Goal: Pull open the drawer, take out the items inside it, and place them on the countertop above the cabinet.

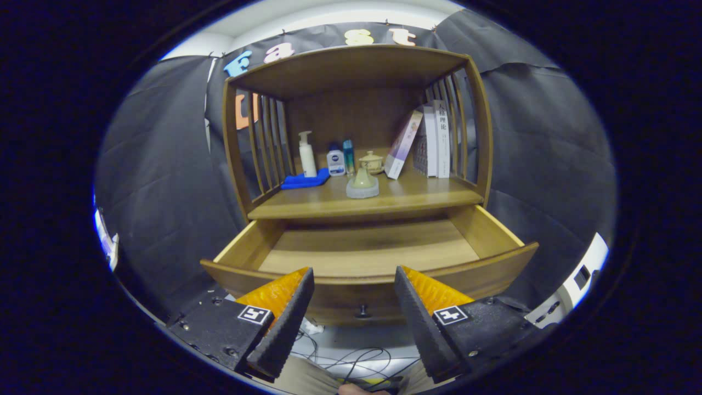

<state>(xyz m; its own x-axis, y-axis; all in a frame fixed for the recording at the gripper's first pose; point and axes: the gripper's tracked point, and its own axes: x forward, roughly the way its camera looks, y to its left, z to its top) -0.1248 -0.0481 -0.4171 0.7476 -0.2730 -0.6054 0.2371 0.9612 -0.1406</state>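
A wooden cabinet holds a drawer (367,249) that stands pulled out, its bare wooden floor showing with nothing lying on it. A small dark knob (361,312) sits on the drawer front, just below the gap between my fingers. On the countertop (417,195) above rest a blue cloth (305,180), a white pump bottle (306,154), a small white bottle (335,162), a slim blue bottle (348,155), a lidded cup (371,161) and a pale green teapot on a round base (362,184). My gripper (354,273) hovers open in front of the drawer front, holding nothing.
Several books (428,141) lean at the countertop's right end against the slatted side. A wooden top shelf roofs the cabinet. Cables (351,359) lie on the floor below the drawer. A white device (576,285) stands at the right, low down.
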